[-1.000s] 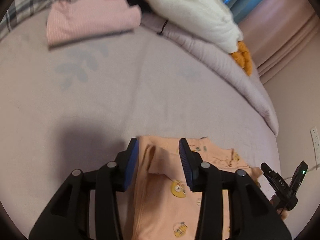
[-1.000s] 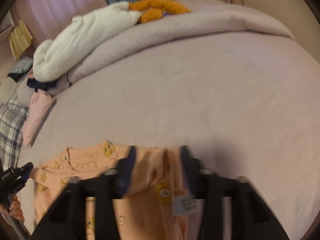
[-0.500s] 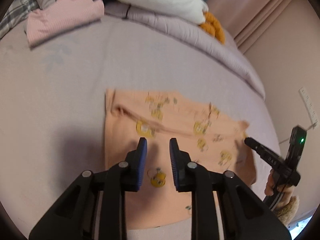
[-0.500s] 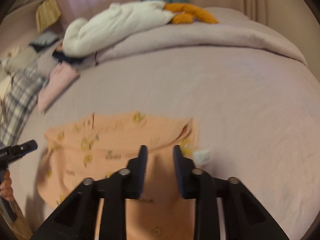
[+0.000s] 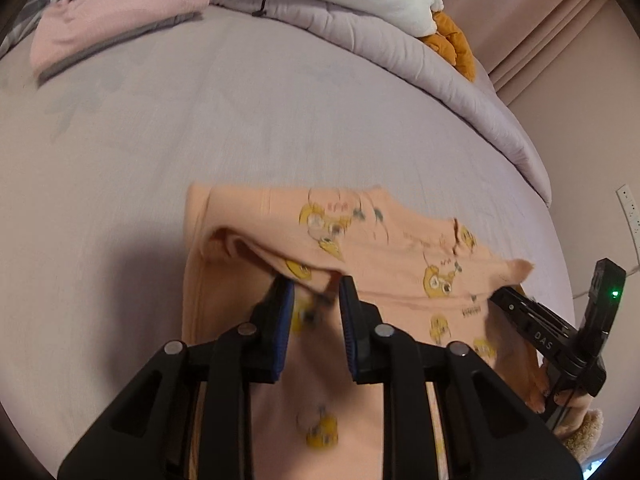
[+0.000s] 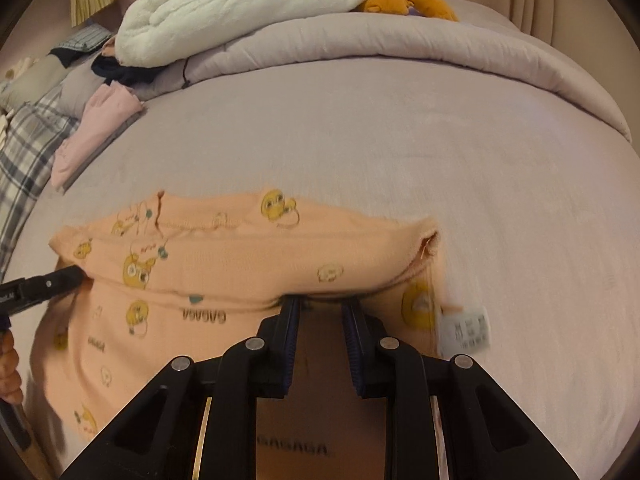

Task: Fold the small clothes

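**— Which step are you on?**

I'm part-way through a fold of the peach garment (image 5: 384, 264), which lies on the bed (image 5: 200, 120) at its near edge, with a folded pink top (image 5: 116, 8) well away at the far side. A doubled-over flap runs across it, and both my tools sit right at the flap's near edge.

**— Are you holding it?**

I don't think so. My left gripper (image 5: 316, 300) and right gripper (image 6: 320, 310) both stand narrowed, a gap showing between the pads, with cloth at the tips. Whether either one pinches the flap I cannot tell; the edge is blurred there.

**— And next?**

I'd judge the flap needs pressing flat and even, both sides together, so the crease stays straight. The white label (image 6: 466, 330) sticking out on the right should be tucked in.
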Demonstrator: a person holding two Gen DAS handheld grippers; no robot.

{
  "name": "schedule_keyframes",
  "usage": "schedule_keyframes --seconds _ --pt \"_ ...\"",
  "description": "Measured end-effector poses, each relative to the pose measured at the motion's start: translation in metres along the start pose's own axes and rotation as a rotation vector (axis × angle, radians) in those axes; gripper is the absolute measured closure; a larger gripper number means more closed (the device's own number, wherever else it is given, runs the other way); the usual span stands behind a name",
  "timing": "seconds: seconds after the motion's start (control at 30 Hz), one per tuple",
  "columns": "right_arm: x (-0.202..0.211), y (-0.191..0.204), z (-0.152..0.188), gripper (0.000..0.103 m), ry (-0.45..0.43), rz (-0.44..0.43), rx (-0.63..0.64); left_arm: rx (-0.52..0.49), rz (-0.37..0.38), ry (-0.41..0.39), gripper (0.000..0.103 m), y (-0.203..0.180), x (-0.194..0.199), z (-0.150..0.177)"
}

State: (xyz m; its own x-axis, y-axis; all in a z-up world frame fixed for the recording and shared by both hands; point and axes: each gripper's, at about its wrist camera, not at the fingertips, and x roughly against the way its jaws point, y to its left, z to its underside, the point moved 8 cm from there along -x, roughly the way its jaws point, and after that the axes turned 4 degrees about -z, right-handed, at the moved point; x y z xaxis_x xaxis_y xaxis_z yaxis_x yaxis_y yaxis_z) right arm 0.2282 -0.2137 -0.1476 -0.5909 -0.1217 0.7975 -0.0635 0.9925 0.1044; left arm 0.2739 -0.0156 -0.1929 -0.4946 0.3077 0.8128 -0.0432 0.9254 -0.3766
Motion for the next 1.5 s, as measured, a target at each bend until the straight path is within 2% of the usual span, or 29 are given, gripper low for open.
schedule_keyframes --seconds 0.13,0.3,0.33,0.47,0.57,0.63,0.67,0.73,0.77,0.8,0.83,1.03,1.2,1.33,1.5 --pt "-0.009 0.001 -0.010 0.078 -0.007 0.009 -0.011 0.006 -0.025 -0.012 0.082 0.005 -0.012 -0.016" --pt "-0.015 -0.001 -0.018 0.078 -0.011 0.026 -0.011 0.063 -0.004 -0.013 0.081 0.015 -0.021 -0.029" --pt "-0.015 -0.002 -0.019 0.078 -0.014 0.030 -0.009 0.081 0.004 -0.019 0.079 0.017 -0.021 -0.032" --pt "-0.015 -0.003 -0.021 0.078 -0.025 0.052 -0.005 0.096 0.015 -0.015 0.077 0.020 -0.017 -0.033" --pt "-0.009 -0.008 -0.023 0.078 -0.036 0.056 -0.023 0.091 -0.004 -0.025 0.062 0.023 -0.004 -0.031" --pt "0.001 -0.014 -0.023 0.078 -0.057 0.072 -0.040 0.080 -0.014 -0.050 0.044 0.024 0.007 -0.031" --pt "0.005 -0.017 -0.025 0.077 -0.066 0.076 -0.050 0.070 -0.025 -0.076 0.041 0.025 0.018 -0.031" --pt "0.020 -0.026 -0.024 0.068 -0.086 0.076 -0.085 0.063 -0.043 -0.106 0.029 0.028 0.033 -0.030" --pt "0.027 -0.030 -0.023 0.058 -0.098 0.069 -0.106 0.064 -0.047 -0.113 0.027 0.031 0.038 -0.030" --pt "0.038 -0.036 -0.021 0.054 -0.116 0.055 -0.132 0.065 -0.051 -0.117 0.024 0.033 0.043 -0.027" --pt "0.047 -0.040 -0.018 0.052 -0.129 0.044 -0.151 0.068 -0.050 -0.116 0.023 0.037 0.050 -0.023" --pt "0.079 -0.059 0.019 0.051 -0.128 0.029 -0.208 0.089 -0.052 -0.068 0.023 0.054 0.060 0.012" --pt "0.074 -0.064 0.056 0.050 -0.048 0.032 -0.229 0.125 -0.039 0.009 0.023 0.056 0.050 0.044" --pt "0.070 -0.056 0.081 0.050 -0.001 -0.018 -0.263 0.123 -0.023 0.048 0.024 0.054 0.048 0.066" --pt "0.074 -0.046 0.097 0.050 0.007 -0.042 -0.272 0.124 0.001 0.039 0.027 0.050 0.051 0.080"
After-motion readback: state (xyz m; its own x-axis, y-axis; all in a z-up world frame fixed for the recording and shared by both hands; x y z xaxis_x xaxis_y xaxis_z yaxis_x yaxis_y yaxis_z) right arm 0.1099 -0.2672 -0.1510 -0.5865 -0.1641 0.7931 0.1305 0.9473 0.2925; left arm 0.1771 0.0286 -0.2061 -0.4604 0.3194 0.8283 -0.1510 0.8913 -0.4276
